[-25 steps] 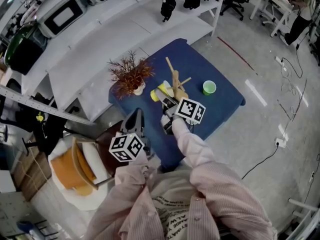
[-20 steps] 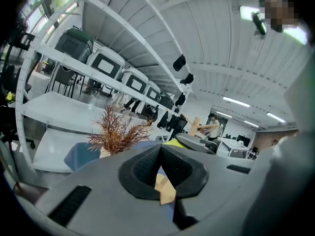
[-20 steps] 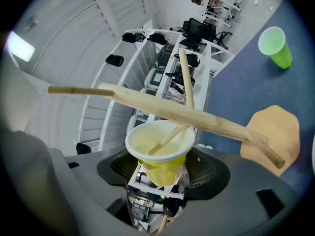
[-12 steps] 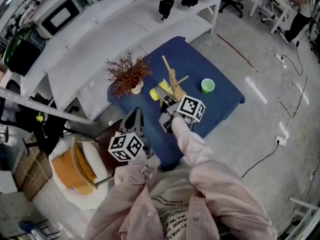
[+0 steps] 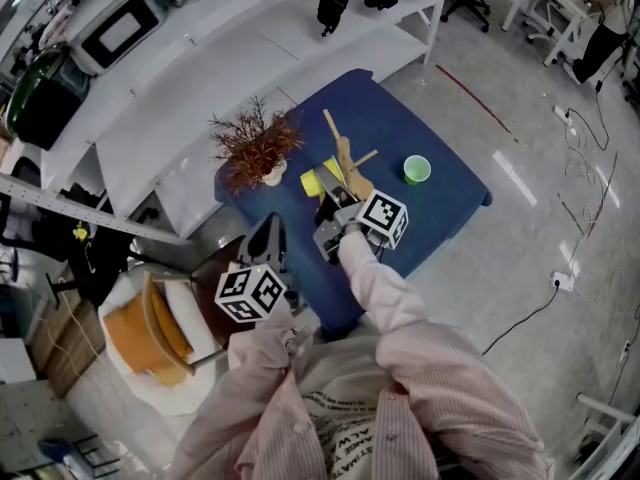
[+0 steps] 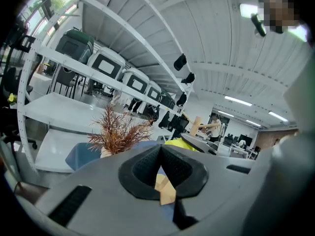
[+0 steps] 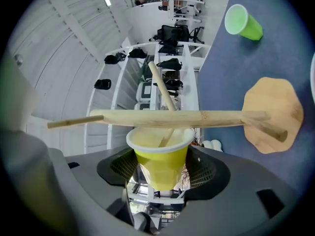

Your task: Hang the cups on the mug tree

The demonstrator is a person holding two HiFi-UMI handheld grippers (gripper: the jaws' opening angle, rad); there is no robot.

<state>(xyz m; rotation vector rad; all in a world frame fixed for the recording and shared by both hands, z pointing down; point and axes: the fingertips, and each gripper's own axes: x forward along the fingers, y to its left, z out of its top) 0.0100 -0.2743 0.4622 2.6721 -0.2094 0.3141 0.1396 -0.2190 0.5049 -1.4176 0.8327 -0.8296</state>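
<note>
Gripping yellow cup point(image 7: 160, 154) sideways, right tool point(image 7: 160, 175) at mug tree point(image 7: 172, 118) pegs.

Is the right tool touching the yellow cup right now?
Touching. The right gripper view shows the yellow cup wedged between the right tool's two pads, both pressing its sides.

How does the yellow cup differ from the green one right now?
The yellow cup is clamped between the right gripper's jaws; the green cup is untouched. The yellow cup is tipped sideways, mouth toward the mug tree; the green cup stands upright on the blue table, apart from the tree. Both are handleless, tapered cups.
</note>
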